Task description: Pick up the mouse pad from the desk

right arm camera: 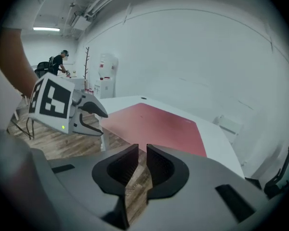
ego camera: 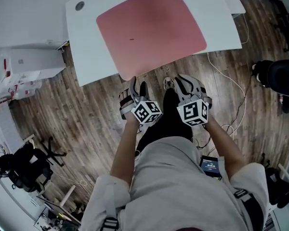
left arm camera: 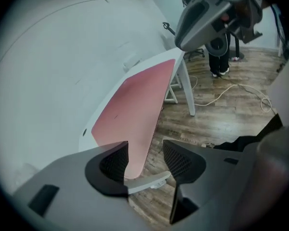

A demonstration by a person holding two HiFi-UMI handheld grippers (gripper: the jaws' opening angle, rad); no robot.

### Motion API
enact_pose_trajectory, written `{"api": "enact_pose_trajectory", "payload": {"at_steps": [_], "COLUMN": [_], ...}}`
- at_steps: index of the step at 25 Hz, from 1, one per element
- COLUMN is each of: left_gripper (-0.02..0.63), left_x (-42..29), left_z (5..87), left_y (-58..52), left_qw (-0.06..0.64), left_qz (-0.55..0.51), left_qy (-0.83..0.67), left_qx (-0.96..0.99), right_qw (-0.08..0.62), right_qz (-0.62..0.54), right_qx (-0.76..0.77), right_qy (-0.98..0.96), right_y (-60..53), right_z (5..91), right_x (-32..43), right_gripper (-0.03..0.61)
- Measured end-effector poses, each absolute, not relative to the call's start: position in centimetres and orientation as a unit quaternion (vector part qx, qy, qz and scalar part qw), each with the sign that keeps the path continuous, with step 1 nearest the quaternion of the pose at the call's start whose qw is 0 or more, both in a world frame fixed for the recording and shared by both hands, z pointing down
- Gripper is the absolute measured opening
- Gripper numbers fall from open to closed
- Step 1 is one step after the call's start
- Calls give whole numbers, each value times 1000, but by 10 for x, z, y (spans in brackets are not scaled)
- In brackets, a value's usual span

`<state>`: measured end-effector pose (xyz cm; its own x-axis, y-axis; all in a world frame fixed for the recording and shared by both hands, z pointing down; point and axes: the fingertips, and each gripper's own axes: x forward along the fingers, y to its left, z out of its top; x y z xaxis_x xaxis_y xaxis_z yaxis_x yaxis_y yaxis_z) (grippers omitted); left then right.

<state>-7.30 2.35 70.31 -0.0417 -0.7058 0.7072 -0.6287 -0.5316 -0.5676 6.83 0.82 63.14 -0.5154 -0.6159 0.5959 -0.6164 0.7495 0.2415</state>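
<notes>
A pink mouse pad (ego camera: 151, 30) lies flat on the white desk (ego camera: 86, 57), and its near corner overhangs the desk's front edge. My left gripper (ego camera: 138, 86) is open just in front of that corner. In the left gripper view the pad's corner (left arm camera: 130, 114) and the desk edge (left arm camera: 149, 182) show in the gap between the jaws, with neither pad pressing on them. My right gripper (ego camera: 176, 83) is beside it to the right, off the desk's front edge. Its jaws are nearly closed with nothing between them (right arm camera: 141, 150). The pad (right arm camera: 159, 124) lies beyond it.
Wood floor lies under the desk's front edge. White cables (ego camera: 231, 85) trail on the floor at right, near a black office chair (ego camera: 279, 76). White boxes (ego camera: 19, 71) and another black chair (ego camera: 24, 162) stand at left. A person (right arm camera: 58, 64) stands far off.
</notes>
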Motion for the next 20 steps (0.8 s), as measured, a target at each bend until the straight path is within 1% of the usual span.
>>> {"api": "enact_pose_trajectory", "payload": {"at_steps": [2, 4, 6, 8, 11, 12, 15, 18, 19, 20], "left_gripper": [235, 238, 238, 238, 233, 208, 184, 136, 114, 78], "left_x": [-76, -82, -88, -90, -90, -89, -86, -87, -87, -87], "left_z": [715, 725, 733, 736, 731, 730, 734, 732, 729, 723], "left_y": [16, 8, 0, -5, -7, -7, -6, -3, -3, -5], "left_qw": [56, 98, 139, 145, 122, 117, 111, 114, 115, 114], "left_qz": [-559, -585, -608, -616, -616, -616, -620, -619, -614, -607], "left_qy": [472, 454, 433, 428, 439, 439, 425, 422, 429, 438], "left_qx": [-680, -665, -651, -645, -643, -644, -650, -652, -653, -653], "right_qw": [345, 352, 356, 358, 357, 357, 361, 373, 378, 384], "right_qz": [18, 26, 29, 32, 35, 36, 27, 1, -11, -24], "right_qx": [345, 338, 332, 328, 317, 313, 296, 277, 271, 265], "right_qy": [-873, -873, -873, -874, -878, -879, -884, -885, -885, -884], "right_y": [5, 2, -4, -9, -13, -14, -18, -24, -26, -30], "right_z": [639, 644, 647, 650, 656, 657, 660, 662, 663, 664], "right_x": [67, 63, 59, 58, 58, 58, 55, 48, 47, 48], "right_gripper": [70, 120, 137, 141, 144, 146, 147, 154, 156, 160]}}
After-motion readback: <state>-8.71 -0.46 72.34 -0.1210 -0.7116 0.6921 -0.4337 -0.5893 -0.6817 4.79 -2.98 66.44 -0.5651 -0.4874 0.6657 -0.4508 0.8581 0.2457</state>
